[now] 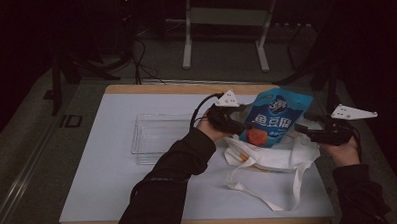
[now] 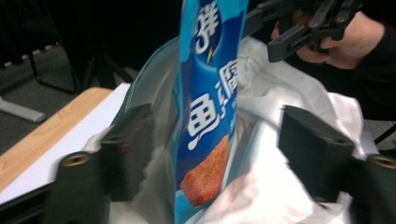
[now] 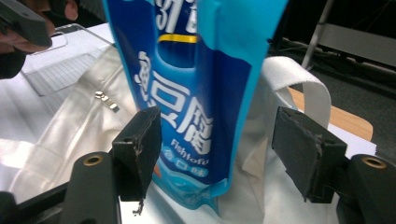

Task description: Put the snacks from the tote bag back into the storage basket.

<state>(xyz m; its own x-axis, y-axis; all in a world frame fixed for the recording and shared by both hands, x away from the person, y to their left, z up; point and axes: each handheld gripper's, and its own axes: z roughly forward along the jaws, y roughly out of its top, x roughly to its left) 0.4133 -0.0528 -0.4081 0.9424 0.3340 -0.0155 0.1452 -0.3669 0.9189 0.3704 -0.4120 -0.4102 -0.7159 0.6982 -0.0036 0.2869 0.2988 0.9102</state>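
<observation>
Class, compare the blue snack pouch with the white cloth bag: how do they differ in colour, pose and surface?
Colour: the pouch is glossy blue with white lettering and an orange food picture; the bag is plain white.
Pose: the pouch stands upright; the bag lies slumped on the table.
Surface: the pouch looks smooth and stiff; the bag is soft, creased cloth with strap handles.
Shared: both sit between the two claws, the pouch's bottom at the bag.

Bare table seemingly left of tray

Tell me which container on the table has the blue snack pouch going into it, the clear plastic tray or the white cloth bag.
The white cloth tote bag: the blue snack pouch stands upright in its mouth. The clear plastic tray lies apart, left of it.
</observation>
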